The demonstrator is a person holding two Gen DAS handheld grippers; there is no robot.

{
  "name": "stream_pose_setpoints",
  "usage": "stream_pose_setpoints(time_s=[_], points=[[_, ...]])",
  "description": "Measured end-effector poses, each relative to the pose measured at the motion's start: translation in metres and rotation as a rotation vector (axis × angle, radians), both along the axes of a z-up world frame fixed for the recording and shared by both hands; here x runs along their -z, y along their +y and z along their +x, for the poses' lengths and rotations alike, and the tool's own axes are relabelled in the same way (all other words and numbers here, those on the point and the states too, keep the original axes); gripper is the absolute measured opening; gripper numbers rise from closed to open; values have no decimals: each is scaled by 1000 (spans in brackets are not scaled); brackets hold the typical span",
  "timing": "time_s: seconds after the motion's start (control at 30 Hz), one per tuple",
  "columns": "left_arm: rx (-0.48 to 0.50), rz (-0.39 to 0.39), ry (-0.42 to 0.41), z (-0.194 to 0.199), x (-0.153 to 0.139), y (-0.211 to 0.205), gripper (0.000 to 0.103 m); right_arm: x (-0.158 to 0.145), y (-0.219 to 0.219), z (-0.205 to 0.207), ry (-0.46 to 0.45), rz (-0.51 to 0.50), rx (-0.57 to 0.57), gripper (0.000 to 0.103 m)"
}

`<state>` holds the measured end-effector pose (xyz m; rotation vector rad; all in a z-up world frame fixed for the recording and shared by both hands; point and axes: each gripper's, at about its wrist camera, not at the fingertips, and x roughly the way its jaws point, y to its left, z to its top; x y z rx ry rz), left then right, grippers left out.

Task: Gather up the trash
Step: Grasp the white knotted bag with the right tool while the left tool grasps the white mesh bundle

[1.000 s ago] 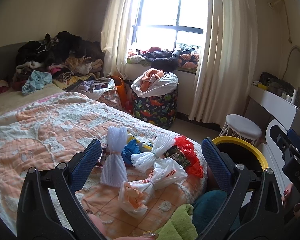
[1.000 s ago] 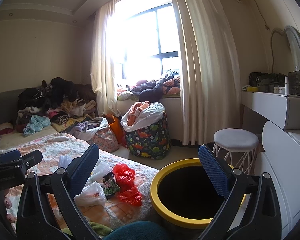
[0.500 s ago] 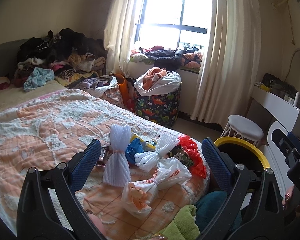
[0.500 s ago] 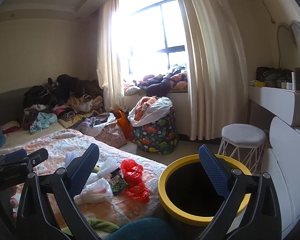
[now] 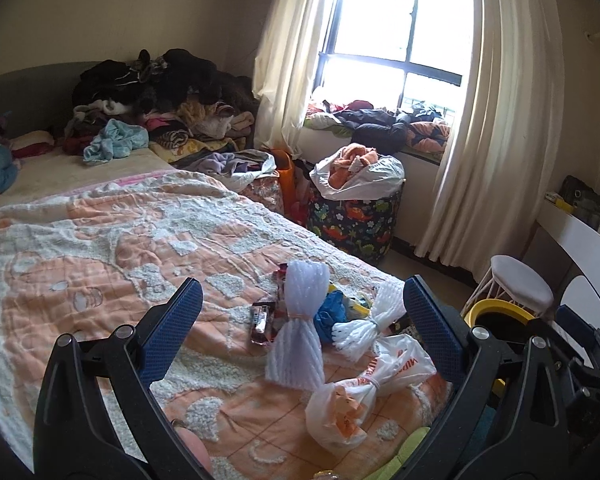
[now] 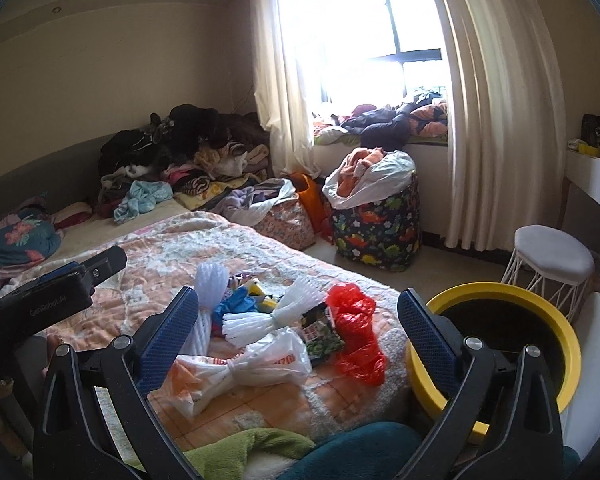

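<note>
A heap of clothes (image 5: pixel 152 92) lies at the bed's (image 5: pixel 100 248) far end. A dinosaur-print hamper (image 6: pixel 376 220) stands beneath the window (image 6: pixel 380 32), with a white stool (image 6: pixel 552 256) near the curtain (image 6: pixel 496 100).

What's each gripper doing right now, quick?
Left gripper: open, holding nothing, above the trash on the bed.
Right gripper: open, holding nothing.

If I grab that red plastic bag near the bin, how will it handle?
The red plastic bag looks thin and crumpled, so likely floppy and very light; it should sag from the right gripper rather than hold shape. Its glossy film may slip, so pinch a bunched fold. The yellow-rimmed bin stands close beside it.
</note>
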<state>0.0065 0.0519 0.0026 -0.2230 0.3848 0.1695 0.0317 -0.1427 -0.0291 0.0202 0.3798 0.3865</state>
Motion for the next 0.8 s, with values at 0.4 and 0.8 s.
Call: stream_pose_setpoints(time_s=[0.4,0.8], points=[[-55,-92,59,12,22,58,92,19,44,43,210,-35,2,97],[118,-117,311,67,90,45,92,57,26,78,417,-17,86,97]])
